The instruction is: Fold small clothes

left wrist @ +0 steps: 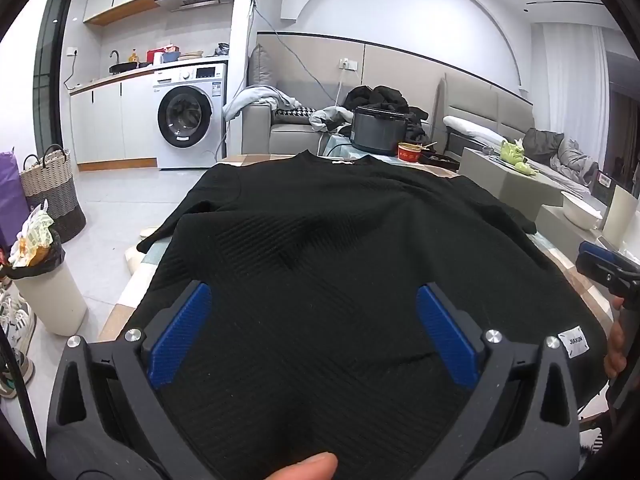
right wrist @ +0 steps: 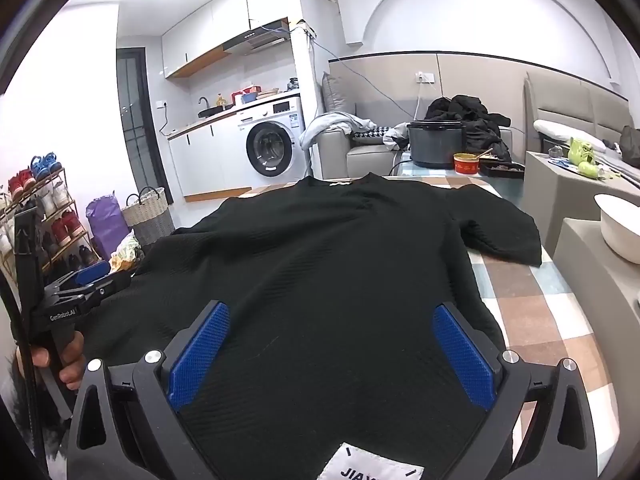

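1. While my left gripper hangs over the near hem, the left wrist view lists: one black ribbed short-sleeved top, spread flat on the checked table, collar at the far edge, one sleeve draping over the table's side. Blue pads stand spread wide, fabric beneath them, nothing pinched. A white label sits near the hem's corner. My right gripper shows at the frame's edge, also over the hem. Behind: rice cooker, washing machine.

2. Right wrist view lists: the same top, its other sleeve lying flat on the tablecloth. My right gripper has its jaws fully apart above the cloth, gripping nothing. The white label lies just under the camera. My left gripper is level alongside.

3. Judgement: both tools are poised side by side at the hem, likely to take its corners for a first fold; folding not yet begun.
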### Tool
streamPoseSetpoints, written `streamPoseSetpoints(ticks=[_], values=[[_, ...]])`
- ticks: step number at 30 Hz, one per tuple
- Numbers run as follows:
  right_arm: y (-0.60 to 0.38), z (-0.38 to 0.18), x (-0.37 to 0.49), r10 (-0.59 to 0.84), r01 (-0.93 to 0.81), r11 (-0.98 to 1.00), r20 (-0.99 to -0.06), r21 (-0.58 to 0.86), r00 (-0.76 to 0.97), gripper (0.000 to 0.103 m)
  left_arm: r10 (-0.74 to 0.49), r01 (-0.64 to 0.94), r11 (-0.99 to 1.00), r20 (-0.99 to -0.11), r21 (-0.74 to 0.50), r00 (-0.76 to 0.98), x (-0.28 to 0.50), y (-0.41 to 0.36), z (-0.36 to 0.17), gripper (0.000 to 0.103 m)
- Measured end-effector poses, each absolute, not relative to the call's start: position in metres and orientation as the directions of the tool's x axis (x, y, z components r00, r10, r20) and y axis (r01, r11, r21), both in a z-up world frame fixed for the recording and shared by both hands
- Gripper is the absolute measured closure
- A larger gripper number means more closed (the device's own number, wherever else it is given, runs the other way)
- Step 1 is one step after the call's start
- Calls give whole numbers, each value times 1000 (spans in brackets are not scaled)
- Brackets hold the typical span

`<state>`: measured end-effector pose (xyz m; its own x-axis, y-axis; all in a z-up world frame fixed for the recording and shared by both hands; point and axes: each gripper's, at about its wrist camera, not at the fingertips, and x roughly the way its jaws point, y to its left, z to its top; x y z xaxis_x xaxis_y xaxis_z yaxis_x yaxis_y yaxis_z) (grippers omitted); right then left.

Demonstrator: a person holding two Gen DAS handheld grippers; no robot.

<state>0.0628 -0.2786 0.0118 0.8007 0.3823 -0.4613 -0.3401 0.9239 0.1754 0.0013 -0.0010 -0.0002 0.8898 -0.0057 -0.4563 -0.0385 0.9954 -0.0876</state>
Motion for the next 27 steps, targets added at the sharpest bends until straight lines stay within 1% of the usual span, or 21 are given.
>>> streamPoseSetpoints(ticks=[27], values=[[-276,11,62,379,-346,925,-468,158,798,0,-5,-41,995,-463,-88,887,-1,1,-7,1]])
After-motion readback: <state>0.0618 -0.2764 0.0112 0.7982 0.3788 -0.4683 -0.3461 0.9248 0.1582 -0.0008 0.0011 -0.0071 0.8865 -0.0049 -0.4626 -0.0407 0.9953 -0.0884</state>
